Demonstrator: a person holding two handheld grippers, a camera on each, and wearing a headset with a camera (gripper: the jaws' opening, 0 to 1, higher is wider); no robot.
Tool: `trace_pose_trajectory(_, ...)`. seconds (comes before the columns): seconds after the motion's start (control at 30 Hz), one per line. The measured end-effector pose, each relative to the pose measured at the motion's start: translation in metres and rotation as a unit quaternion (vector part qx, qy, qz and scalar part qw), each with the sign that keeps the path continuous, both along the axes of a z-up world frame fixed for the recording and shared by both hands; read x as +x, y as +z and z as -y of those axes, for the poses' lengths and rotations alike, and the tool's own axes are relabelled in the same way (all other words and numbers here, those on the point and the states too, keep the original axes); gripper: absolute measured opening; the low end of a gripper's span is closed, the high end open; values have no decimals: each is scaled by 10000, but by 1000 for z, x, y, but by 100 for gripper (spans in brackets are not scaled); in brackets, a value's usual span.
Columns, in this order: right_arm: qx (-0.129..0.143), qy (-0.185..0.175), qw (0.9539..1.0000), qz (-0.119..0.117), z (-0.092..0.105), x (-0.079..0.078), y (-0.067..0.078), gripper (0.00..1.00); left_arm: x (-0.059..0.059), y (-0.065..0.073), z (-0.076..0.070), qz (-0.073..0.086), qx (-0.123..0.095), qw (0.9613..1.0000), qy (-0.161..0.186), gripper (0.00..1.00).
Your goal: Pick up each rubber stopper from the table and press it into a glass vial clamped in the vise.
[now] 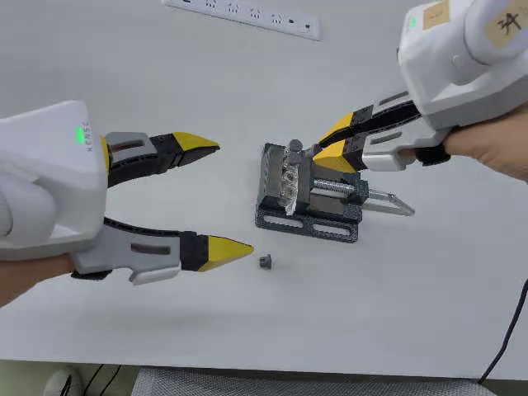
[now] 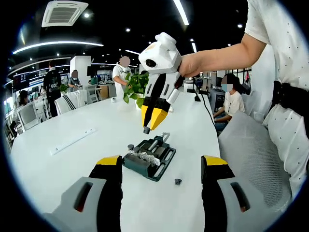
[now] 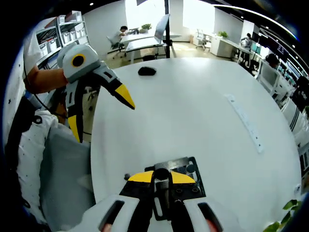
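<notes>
White table (image 1: 165, 74), vise (image 1: 309, 223) at centre, 1 rubber stopper (image 3: 161, 173) poised over the glass vials (image 1: 289, 177).
Right gripper (image 2: 148, 123) is clamped on that stopper just above the vise; left gripper (image 1: 233, 196) hangs spread wide and empty near the loose stopper (image 1: 266, 262) on the table. Risk: pressed off-centre or tilted, the rubber stopper could skid off the rim, pop free, or crack the glass.

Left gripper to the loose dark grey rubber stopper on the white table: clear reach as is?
Likely yes. The left gripper is open, the stopper lies bare on the table just past its lower tip, apart from the black vise.
</notes>
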State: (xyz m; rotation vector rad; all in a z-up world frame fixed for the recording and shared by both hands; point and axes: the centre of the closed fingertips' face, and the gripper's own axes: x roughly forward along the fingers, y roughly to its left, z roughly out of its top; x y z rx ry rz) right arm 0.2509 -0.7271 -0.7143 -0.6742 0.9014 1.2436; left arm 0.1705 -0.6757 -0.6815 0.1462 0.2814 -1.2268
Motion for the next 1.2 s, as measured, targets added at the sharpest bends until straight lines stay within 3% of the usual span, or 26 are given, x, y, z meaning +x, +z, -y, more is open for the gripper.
trace_pose_trajectory(0.3,-502,149,9985,-173,-2,10,-34,6,4,-13,-4,-17,213,9998,54,77)
trace_pose_trajectory(0.5,-821,252,9960,-255,2,13,-51,6,2,-14,-4,-44,210,9998,48,76)
trace_pose_trajectory(0.97,-1108,294,9927,-385,3,16,-68,6,0,-16,-5,-93,148,9998,38,77)
trace_pose_trajectory(1.2,-1187,307,9916,-408,3,15,-68,6,-1,-16,-4,-113,121,9999,42,76)
